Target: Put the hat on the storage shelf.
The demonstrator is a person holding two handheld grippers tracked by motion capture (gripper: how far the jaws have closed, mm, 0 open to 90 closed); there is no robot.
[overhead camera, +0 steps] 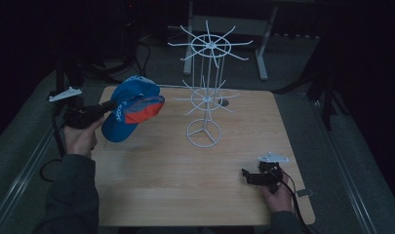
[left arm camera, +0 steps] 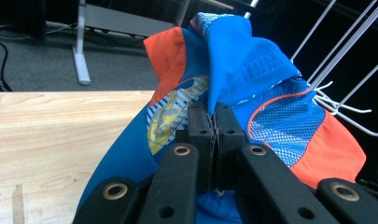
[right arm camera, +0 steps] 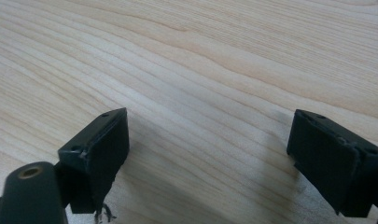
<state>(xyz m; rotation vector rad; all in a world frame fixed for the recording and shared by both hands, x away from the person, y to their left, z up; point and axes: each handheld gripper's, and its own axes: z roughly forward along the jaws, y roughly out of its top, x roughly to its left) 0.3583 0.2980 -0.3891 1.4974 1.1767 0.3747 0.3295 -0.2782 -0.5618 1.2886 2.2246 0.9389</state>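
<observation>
A blue cap with orange panels hangs above the table's left side, held up by my left gripper. In the left gripper view the two jaws are pinched together on a fold of the cap's blue cloth, with my left gripper shut on it. A white wire display rack with two tiers of spokes stands at the middle back of the table, to the right of the cap. My right gripper rests low at the table's front right, and my right gripper is open over bare wood.
The wooden table has a small dark hole near the rack. The rack's wire arms reach close to the cap's right side. A white desk leg stands on the dark floor behind the table.
</observation>
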